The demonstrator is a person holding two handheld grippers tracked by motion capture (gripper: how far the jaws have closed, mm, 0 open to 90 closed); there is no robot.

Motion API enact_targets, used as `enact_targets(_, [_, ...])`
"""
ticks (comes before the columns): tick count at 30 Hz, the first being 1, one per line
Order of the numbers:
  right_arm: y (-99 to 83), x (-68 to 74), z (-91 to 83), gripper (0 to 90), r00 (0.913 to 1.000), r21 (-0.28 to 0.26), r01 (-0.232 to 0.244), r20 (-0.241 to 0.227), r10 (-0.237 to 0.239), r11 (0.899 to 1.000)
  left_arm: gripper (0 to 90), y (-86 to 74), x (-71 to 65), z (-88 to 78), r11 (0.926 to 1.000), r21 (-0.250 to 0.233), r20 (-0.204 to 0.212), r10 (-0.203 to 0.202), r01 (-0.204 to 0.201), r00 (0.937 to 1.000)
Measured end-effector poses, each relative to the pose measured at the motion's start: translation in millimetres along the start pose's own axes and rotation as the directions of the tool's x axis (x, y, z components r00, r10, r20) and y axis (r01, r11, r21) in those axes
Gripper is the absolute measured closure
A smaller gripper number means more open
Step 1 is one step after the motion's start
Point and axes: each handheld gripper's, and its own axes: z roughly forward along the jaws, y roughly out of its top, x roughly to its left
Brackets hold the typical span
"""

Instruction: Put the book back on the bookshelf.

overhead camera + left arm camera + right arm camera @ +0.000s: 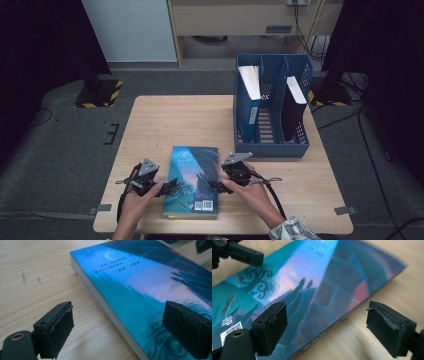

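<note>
A glossy blue-and-teal paperback book [192, 180] lies flat, cover side up, on the pale wooden counter [165, 125], near the person's edge. The left hand-held gripper [161, 190] stands at the book's left long edge with its jaws released and wide: in the left gripper view one pad hangs over the bare wood and the other over the cover, with the page edge between them and nothing pinched. The right hand-held gripper [216, 186] mirrors it at the right long edge, also released, one pad over the cover and one over the wood, gripping nothing.

The step in hand appears to be taking the book up from both sides. To do it well, each lower jaw should probably slide low along the wood and under the cover edge before closing, both sides closing together so the book lifts level rather than twisting or fanning its pages.

The book's near end sits close to the counter's front edge, so dragging it toward the person risks tipping it off. Open wood lies to the left and ahead. The blue plastic file rack [272, 145], holding two upright books, stands well apart at the far right; its middle slot looks free.
</note>
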Motion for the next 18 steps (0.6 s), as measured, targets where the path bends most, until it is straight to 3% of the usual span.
enact_targets(6, [-6.3, -4.1, 9.7, 16.2, 0.9977, 0.030, -0.060, -0.030, 0.061, 0.998, 9.7, 0.1, -3.4, 7.1, 0.9997, 0.023, 0.022, 0.009, -0.009, 0.9997])
enact_targets(10, [-8.0, -6.9, 11.1, 15.1, 0.9934, 0.038, -0.100, -0.053, 0.102, 0.994, 9.8, -0.5, -3.8, 9.6, 0.9997, 0.023, 0.051, -0.009, 0.008, 0.9987])
enact_targets(18, [-7.6, -9.4, 15.0, 15.7, 0.9889, 0.044, -0.113, -0.092, 0.117, 0.993, 14.0, -1.0, -5.1, 11.6, 0.9993, 0.032, 0.115, -0.023, 0.019, 0.9931])
